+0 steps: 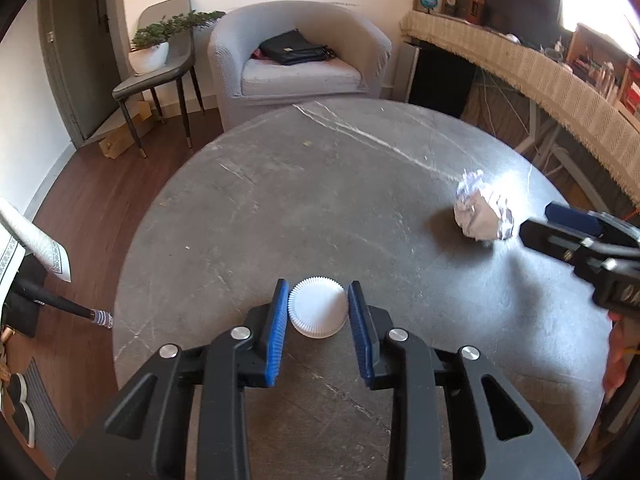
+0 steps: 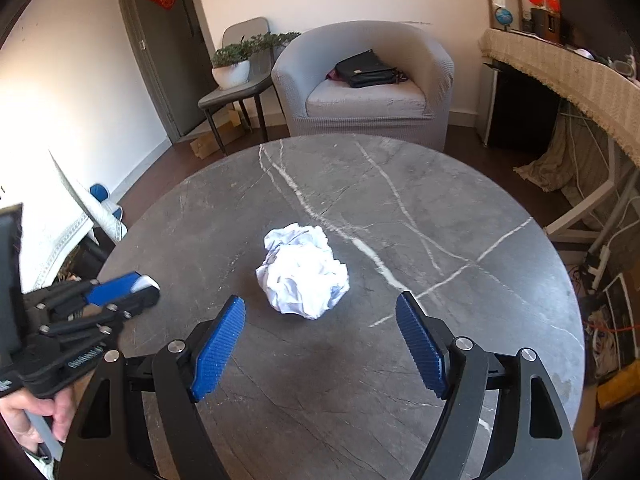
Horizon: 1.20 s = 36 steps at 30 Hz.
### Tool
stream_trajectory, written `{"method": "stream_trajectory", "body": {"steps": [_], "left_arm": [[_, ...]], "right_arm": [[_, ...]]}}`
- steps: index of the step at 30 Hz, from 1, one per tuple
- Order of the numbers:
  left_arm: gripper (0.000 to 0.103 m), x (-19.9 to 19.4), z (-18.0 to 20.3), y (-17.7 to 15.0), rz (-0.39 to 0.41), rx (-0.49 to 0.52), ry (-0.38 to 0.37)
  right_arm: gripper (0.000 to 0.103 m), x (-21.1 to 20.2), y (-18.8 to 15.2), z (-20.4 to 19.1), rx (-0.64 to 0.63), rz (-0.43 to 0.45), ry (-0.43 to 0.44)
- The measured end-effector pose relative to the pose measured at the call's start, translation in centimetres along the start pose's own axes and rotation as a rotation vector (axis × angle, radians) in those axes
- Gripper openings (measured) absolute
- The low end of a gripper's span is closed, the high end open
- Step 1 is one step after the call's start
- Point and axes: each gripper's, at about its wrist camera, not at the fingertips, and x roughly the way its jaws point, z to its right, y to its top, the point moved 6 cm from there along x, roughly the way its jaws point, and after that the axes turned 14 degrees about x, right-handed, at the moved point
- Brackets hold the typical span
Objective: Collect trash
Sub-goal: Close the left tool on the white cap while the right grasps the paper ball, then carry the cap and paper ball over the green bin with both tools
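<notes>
The left tongs (image 1: 318, 312) reach down to the round grey marble table (image 1: 280, 208) with a white paper cupcake liner (image 1: 318, 307) sitting upside down between their blue pads (image 1: 278, 332). The pads stand just beside the liner's pleated rim on either side; a thin gap seems to remain on each side, so they bracket it without yet pinching it. The right tongs (image 2: 320, 320) are spread wide above the table, and a crumpled ball of white paper (image 2: 302, 270) lies just ahead of their tips, on the table and not between the pads. From the left tongs, this paper ball (image 1: 482, 212) lies well off to the right and farther out, with the right tongs (image 1: 536, 226) close behind it. From the right tongs, the left tongs (image 2: 140, 290) are off to the left, with a hand (image 2: 32, 420) on their grip below. Beyond the table stands a grey armchair (image 2: 364, 92) with a black bag (image 2: 366, 70) on its seat.
</notes>
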Motion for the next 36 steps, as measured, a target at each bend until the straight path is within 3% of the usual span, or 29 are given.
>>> {"method": "stream_trajectory", "body": {"steps": [5, 17, 22, 28, 36], "left_arm": [[0.032, -0.9, -0.5, -0.4, 0.02, -0.047, -0.038], [0.032, -1.9, -1.3, -2.0, 0.013, -0.027, -0.041], [0.032, -2.4, -2.3, -2.7, 0.012, -0.025, -0.036], [0.032, -3.3, -3.3, -3.2, 0.02, -0.044, -0.05], [0.032, -4.8, -5.4, -4.2, 0.03, -0.085, -0.017]], "right_arm": [[0.079, 0.7, -0.1, -0.6, -0.012, -0.005, -0.014], [0.079, 3.1, 0.3, -1.9, -0.036, -0.025, -0.086], [0.059, 3.7, 0.5, -2.3, -0.043, -0.023, -0.107], [0.056, 3.7, 0.4, -4.3, -0.079, -0.015, -0.075], [0.056, 3.2, -0.3, -7.8, -0.1, -0.032, 0.014]]}}
